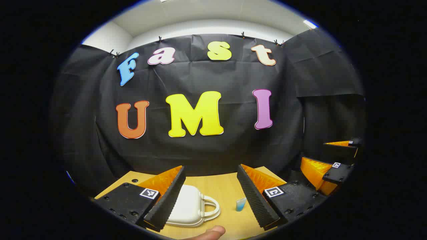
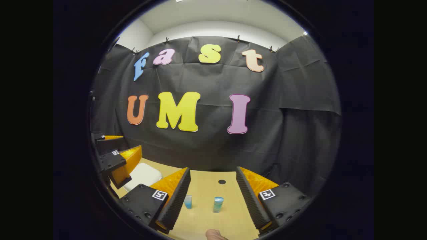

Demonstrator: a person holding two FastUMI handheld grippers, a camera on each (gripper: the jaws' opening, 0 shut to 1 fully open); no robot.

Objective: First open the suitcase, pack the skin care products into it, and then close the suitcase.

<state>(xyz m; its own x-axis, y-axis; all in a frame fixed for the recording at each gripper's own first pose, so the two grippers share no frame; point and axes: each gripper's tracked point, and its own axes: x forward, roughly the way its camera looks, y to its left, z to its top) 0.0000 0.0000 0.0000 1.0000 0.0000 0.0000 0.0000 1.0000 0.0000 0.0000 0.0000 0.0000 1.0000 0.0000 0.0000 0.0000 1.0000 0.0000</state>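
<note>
Still at step 1: both my left hand-held gripper (image 1: 210, 196) and right hand-held gripper (image 2: 213, 195) gape wide, empty; next, the closed white suitcase (image 1: 188, 206) needs opening.

A creased black cloth wall (image 1: 206, 150), clipped along its top edge, closes off the booth behind a light wooden desk (image 2: 213, 186) with a small round dark hole. Above the cloth rise plain white walls (image 1: 110, 38) and a white ceiling (image 2: 213, 13), lit by a bright light (image 1: 310, 24).
</note>
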